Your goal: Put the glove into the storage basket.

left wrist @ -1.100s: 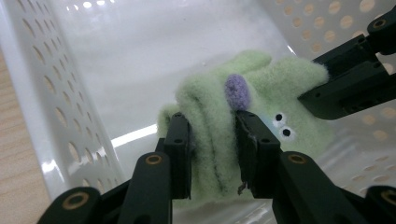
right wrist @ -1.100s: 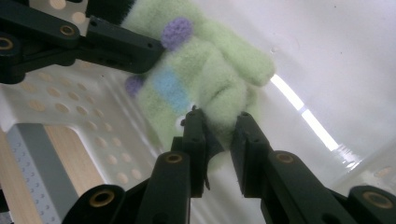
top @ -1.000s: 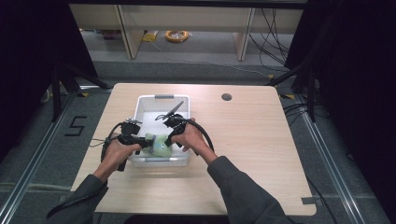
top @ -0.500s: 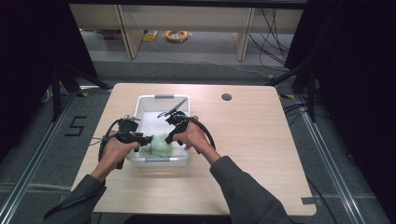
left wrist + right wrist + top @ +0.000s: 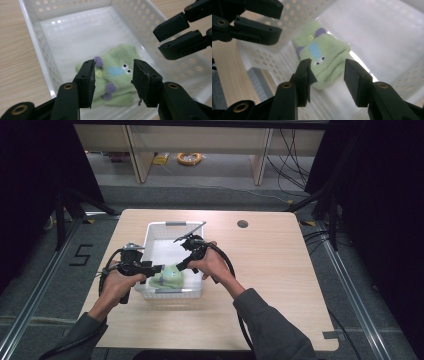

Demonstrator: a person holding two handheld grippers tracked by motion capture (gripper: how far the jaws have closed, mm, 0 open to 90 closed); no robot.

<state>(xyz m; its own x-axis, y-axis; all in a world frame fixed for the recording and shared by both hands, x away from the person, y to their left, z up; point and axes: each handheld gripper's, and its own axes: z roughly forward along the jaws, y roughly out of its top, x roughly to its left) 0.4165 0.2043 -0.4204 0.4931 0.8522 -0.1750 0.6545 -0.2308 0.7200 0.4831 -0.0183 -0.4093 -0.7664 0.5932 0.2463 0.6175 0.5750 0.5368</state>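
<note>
**Two grippers over a green toy in a white basket**

High view: a white basket [image 5: 172,227] sits left of centre on the wooden table [image 5: 280,285]. A green toy [image 5: 169,276] lies at the basket's near end, in the lower middle of the frame. The left gripper [image 5: 159,267] comes in from the left over the basket's near left rim, its tip just beside the toy. The right gripper [image 5: 181,266] reaches down from the upper right, its tip just at the toy's right side. The two tips stand close together. At this distance I cannot tell how the jaws stand.

Left gripper view: the left gripper [image 5: 113,75] has its jaws apart, with nothing between them. The toy [image 5: 113,72] shows through the gap, lying on the basket [image 5: 42,52] floor at lower centre. The right gripper [image 5: 175,37] enters at the upper right, jaws slightly apart.

Right gripper view: the right gripper [image 5: 327,72] also has its jaws apart, clear of the toy [image 5: 322,56], which lies at centre frame near the basket [image 5: 294,15] wall. The left gripper [image 5: 275,21] sits in the upper left corner, jaws parted.
</note>
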